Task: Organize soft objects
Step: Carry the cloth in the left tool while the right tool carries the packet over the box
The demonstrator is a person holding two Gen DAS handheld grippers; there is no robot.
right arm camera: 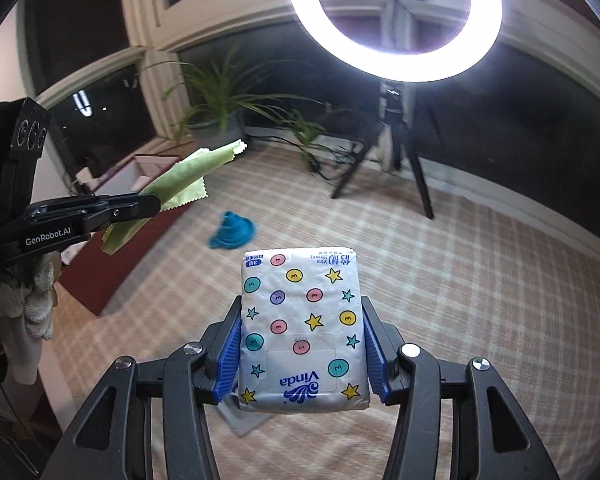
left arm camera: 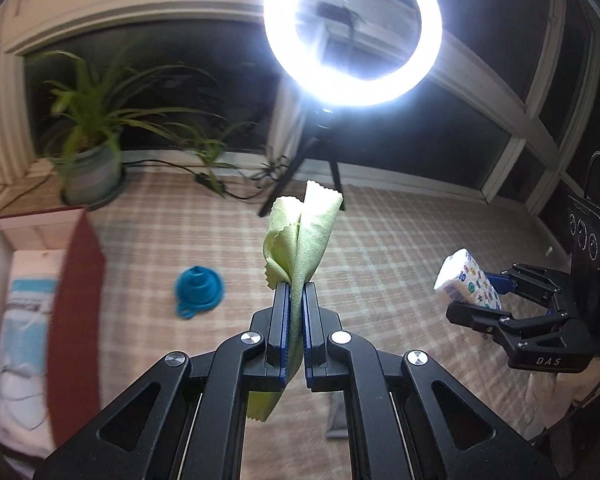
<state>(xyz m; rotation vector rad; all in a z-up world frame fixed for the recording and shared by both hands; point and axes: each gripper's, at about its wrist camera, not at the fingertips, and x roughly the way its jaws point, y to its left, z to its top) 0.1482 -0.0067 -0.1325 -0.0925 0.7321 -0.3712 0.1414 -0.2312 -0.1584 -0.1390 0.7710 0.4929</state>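
Left gripper [left arm camera: 296,292] clamps a green cloth [left arm camera: 300,236]; right gripper [right arm camera: 302,332] grips a tissue pack [right arm camera: 302,328] at medium width. Both items are held above the mat [left arm camera: 380,248]. Box [left arm camera: 76,280] already contains packs; funnel [left arm camera: 198,290] remains on the mat. Readable text: "Vinda", "GenRobot.AI", "DAS".

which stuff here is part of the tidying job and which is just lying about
Job:
- green cloth, pinched in left tongs
- tissue pack, held in right tongs
- open box
- blue funnel, probably

Lying about:
- ring light
- potted plant
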